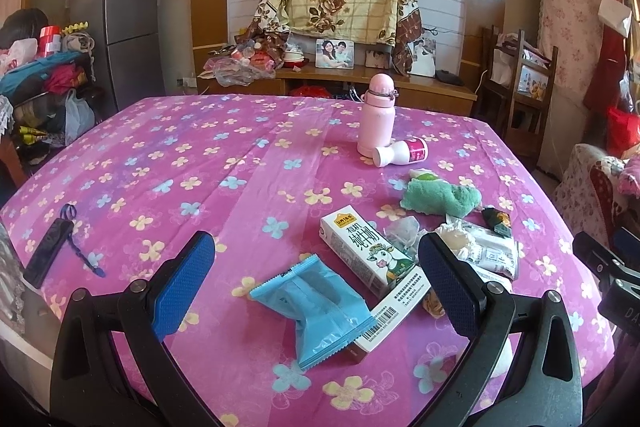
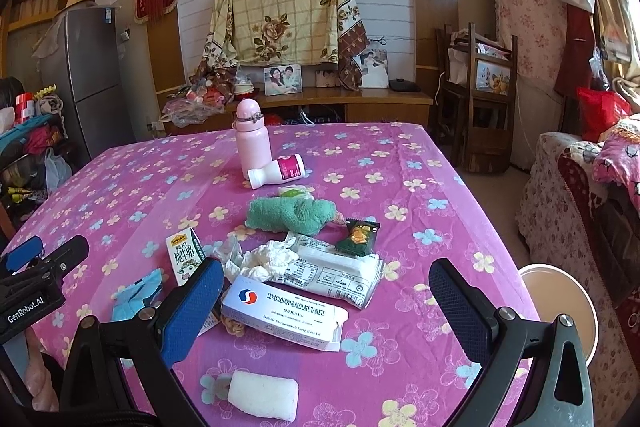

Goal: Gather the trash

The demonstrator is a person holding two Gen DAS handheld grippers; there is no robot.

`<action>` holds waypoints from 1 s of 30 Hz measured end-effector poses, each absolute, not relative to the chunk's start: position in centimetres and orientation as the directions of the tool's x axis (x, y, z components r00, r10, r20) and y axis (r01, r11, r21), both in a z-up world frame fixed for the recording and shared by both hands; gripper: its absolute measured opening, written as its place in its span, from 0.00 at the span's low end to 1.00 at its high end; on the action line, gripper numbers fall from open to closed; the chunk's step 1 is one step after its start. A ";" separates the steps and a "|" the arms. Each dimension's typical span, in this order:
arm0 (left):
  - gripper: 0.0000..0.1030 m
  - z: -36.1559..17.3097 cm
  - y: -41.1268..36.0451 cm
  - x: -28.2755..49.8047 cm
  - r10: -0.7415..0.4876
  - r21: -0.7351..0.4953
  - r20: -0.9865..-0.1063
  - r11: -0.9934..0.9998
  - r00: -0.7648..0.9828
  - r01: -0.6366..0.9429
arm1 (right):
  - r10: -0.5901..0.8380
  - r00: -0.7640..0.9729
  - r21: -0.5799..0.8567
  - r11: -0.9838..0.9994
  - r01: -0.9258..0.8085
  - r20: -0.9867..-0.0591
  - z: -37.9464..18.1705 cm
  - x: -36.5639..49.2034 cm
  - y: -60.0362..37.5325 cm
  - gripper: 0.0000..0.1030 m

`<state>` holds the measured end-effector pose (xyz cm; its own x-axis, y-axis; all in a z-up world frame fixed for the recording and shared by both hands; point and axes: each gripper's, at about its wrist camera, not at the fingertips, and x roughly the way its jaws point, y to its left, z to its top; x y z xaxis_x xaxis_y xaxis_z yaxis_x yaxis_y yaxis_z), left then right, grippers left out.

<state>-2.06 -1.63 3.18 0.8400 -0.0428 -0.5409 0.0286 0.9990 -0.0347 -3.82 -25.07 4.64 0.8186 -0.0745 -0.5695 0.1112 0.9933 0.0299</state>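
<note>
Trash lies on the pink flowered tablecloth (image 1: 200,155). In the left wrist view a blue wrapper (image 1: 316,311) lies between the fingers of my open, empty left gripper (image 1: 316,291), beside a milk carton (image 1: 364,247). In the right wrist view my right gripper (image 2: 326,303) is open and empty over a white tablet box (image 2: 280,311). Behind it lie a crumpled tissue (image 2: 268,257), a white plastic packet (image 2: 340,273) and a dark green wrapper (image 2: 358,237). The milk carton (image 2: 186,255) and blue wrapper (image 2: 136,293) show at left.
A pink flask (image 2: 252,139) stands mid-table with a small white bottle (image 2: 276,171) lying beside it. A green towel (image 2: 290,215) lies behind the trash, a white sponge block (image 2: 262,393) near the front edge. A black remote (image 1: 46,253) lies left. A round bin (image 2: 560,303) stands right.
</note>
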 end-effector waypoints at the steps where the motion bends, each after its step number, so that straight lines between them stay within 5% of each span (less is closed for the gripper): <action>1: 0.98 3.2 -1.6 -2.0 -0.041 -0.036 -0.541 0.999 0.840 0.026 | -0.074 0.819 0.030 0.993 0.111 -0.569 4.7 -3.8 -25.1 0.99; 30: 0.98 2.6 1.8 -0.5 -0.057 -0.062 -0.609 0.998 0.791 0.023 | -0.078 0.790 -0.022 0.996 0.081 -0.608 4.4 -3.4 -25.2 1.00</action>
<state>-0.51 1.83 2.57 0.7912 -0.0565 -0.6090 0.0233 0.9978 -0.0624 -3.36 -25.24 4.40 0.7900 -0.0776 -0.6082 0.0806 0.9965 -0.0224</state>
